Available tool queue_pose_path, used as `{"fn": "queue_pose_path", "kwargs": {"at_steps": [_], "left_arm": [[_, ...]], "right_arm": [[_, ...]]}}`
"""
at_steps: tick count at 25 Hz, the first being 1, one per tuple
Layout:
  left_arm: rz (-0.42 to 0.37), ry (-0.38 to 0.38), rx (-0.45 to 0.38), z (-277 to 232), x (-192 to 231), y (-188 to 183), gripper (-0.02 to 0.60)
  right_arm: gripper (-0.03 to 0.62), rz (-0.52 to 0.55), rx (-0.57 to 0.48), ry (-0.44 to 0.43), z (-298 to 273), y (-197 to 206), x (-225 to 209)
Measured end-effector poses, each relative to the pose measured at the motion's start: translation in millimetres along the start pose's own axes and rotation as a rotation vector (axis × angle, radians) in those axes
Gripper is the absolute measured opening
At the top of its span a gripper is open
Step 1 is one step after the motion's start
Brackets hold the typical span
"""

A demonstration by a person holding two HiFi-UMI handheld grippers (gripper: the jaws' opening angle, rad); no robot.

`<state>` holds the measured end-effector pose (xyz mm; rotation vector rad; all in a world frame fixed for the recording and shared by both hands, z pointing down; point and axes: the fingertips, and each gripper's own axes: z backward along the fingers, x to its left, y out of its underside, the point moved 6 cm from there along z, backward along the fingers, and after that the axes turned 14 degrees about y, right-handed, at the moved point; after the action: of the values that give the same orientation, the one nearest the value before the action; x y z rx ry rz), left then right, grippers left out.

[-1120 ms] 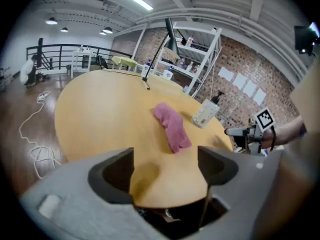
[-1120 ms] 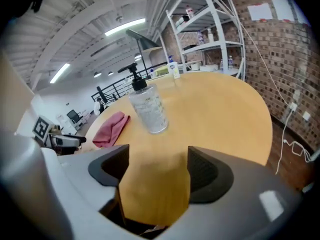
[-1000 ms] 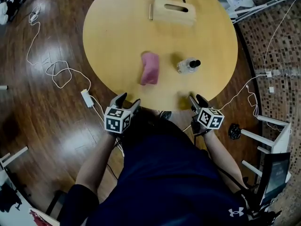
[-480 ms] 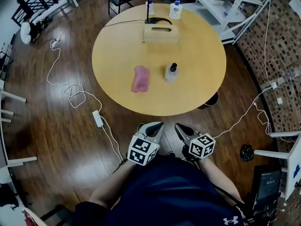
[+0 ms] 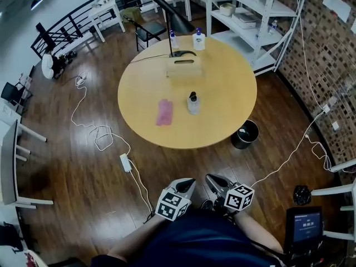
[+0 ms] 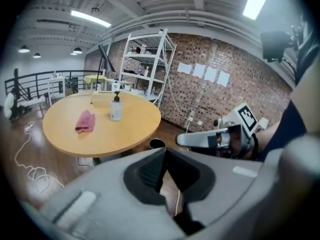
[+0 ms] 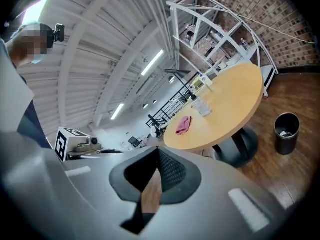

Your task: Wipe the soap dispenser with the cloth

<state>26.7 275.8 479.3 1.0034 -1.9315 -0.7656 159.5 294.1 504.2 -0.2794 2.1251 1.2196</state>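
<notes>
A clear soap dispenser (image 5: 193, 103) with a black pump stands upright near the middle of the round wooden table (image 5: 222, 127). A pink cloth (image 5: 164, 112) lies crumpled just left of it. Both also show far off in the left gripper view, dispenser (image 6: 116, 107) and cloth (image 6: 85, 122), and in the right gripper view, dispenser (image 7: 201, 106) and cloth (image 7: 183, 125). My left gripper (image 5: 187, 184) and right gripper (image 5: 214, 180) are held close to my body, well back from the table, side by side. Both are shut with nothing between the jaws.
A wooden box (image 5: 183, 66), a black lamp base and two bottles (image 5: 198, 39) stand at the table's far side. A black bin (image 5: 245, 134) sits on the floor by the table's right. White cables and a power adapter (image 5: 125, 162) trail across the floor on the left. Shelving (image 5: 250, 15) stands behind.
Both grippers have pulled back from the table's near edge toward my body and shut. The view has drawn away, so the table now looks smaller and farther.
</notes>
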Motion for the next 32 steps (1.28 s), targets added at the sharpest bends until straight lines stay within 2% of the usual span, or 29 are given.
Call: {"fn": "queue_pose_path", "kwargs": {"at_steps": [3,6,8,11,14,17,20,25,32], "left_arm": [[-0.049,0.001,-0.027,4,-1,-4,0.003],[-0.031,-0.023,-0.063,17,4,0,0.003],[-0.013,-0.042,-0.089,30,10,6,0.003],[0.039,-0.071,-0.128,51,25,21,0.003],[0.056,-0.07,-0.151,65,32,31,0.004],[0.06,-0.055,-0.145,75,33,34,0.003],[0.07,-0.041,-0.133,79,36,37,0.003],[0.043,-0.008,-0.112,73,33,37,0.003],[-0.011,0.022,-0.116,75,35,13,0.003]], "right_arm": [[0.009,0.026,0.003,-0.014,-5,-1,7],[0.009,0.017,0.017,-0.036,-9,3,18],[0.009,0.049,0.03,-0.047,-13,6,29],[0.009,0.135,0.016,-0.008,-21,11,43],[0.009,0.171,-0.028,0.06,-22,4,47],[0.009,0.184,-0.055,0.126,-23,-6,55],[0.009,0.201,-0.051,0.17,-24,2,62],[0.009,0.231,-0.019,0.173,-22,20,68],[0.009,0.361,-0.066,0.193,-25,0,87]]}}
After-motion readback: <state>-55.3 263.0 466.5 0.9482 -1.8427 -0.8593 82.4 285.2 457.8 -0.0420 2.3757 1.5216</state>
